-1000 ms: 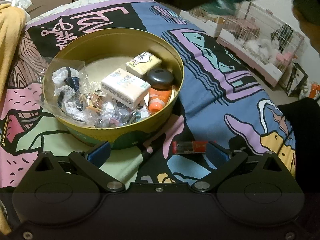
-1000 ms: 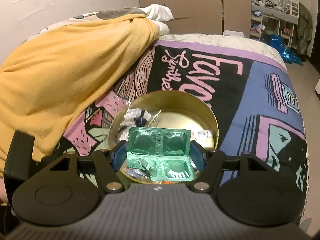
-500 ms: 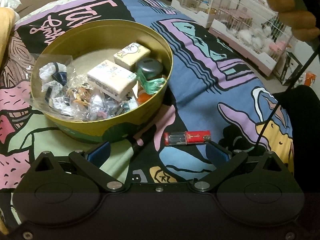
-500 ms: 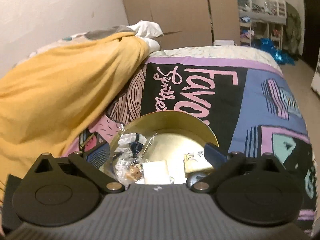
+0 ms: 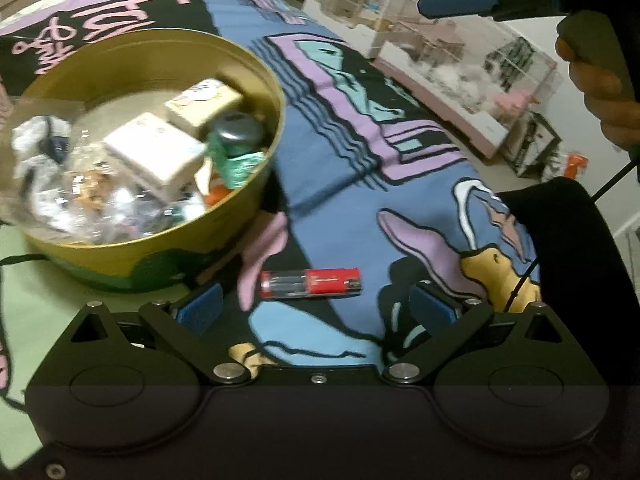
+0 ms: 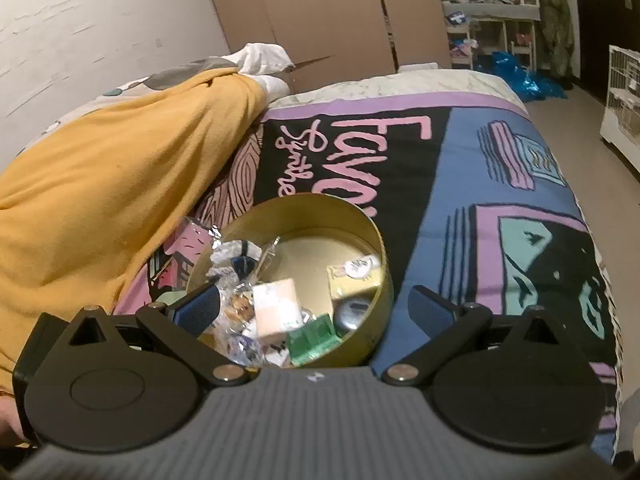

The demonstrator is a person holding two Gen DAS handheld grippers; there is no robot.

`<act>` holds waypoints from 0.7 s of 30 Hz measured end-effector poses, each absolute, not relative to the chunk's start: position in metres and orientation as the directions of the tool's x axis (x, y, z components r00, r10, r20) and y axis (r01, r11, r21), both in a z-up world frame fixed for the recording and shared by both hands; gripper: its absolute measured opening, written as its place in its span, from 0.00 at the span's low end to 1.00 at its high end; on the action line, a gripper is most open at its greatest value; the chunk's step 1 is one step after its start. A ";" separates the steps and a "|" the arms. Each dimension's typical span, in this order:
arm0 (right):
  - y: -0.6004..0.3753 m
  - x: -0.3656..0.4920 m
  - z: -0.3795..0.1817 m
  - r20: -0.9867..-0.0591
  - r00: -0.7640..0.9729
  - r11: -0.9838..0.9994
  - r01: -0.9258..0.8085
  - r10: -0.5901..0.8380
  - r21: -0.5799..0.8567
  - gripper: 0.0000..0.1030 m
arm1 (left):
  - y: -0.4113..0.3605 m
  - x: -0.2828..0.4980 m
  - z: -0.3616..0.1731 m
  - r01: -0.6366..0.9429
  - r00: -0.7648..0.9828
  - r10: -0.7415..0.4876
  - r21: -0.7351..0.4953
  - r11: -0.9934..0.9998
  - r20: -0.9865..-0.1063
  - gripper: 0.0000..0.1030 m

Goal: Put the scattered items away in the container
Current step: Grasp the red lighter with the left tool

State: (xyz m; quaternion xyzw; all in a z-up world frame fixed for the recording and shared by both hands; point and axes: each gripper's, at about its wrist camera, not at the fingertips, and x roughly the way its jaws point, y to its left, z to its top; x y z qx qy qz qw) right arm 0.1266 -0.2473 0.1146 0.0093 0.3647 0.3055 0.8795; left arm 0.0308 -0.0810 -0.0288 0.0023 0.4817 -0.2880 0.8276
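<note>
Bedding (image 5: 360, 128) is carrying a round tin (image 5: 256, 184) at ten o'clock; a lighter (image 5: 310, 283) is lying before the left tool (image 5: 316, 308), spread wide. Right tool (image 6: 316, 308) is gaping, empty.

Dim warm indoor light, motion blur esp. left view, fisheye warp at edges

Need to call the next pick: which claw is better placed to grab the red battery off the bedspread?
Left. The left claw hangs open right over the red battery, which lies on the bedspread between its fingers. The right claw is open above the gold tin, away from it.
</note>
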 end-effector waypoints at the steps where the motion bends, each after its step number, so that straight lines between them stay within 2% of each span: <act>1: -0.250 0.125 0.114 -0.638 0.547 0.815 -0.527 0.541 0.240 1.00 | -0.084 0.032 -0.032 0.476 0.366 -0.477 -0.280 0.834 -0.799 0.97; 9: -0.271 0.119 0.104 -0.655 0.565 0.840 -0.499 0.502 0.213 1.00 | -0.097 0.050 -0.067 0.377 0.289 -0.477 -0.359 0.854 -0.830 0.93; 21: -0.297 0.119 0.090 -0.681 0.561 0.865 -0.445 0.471 0.232 1.00 | -0.124 0.060 -0.082 0.417 0.309 -0.397 -0.252 0.873 -0.864 0.93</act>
